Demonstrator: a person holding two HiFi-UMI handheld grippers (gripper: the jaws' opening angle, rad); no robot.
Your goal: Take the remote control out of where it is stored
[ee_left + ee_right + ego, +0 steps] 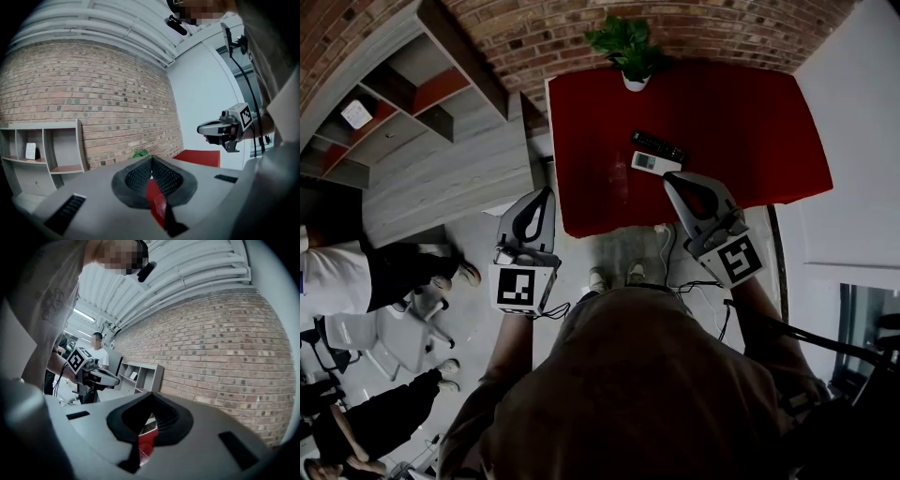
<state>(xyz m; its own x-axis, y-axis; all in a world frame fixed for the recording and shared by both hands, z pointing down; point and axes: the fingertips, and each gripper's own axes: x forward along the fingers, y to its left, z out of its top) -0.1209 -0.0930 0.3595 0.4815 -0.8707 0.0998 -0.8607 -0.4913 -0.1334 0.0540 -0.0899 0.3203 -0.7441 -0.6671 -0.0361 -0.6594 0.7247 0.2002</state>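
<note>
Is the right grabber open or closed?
Closed. In the right gripper view, the right gripper has its jaws meeting at the tips, with nothing pinched between them.

On the worktop (750,131) a remote control (658,146) lies just behind a second remote (655,163). A potted plant (628,47) stands at the far edge, and a shelf unit (403,103) stands to the left.

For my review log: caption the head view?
Left gripper and right gripper, jaws shut, before red table with black remote, white remote, plant.
</note>
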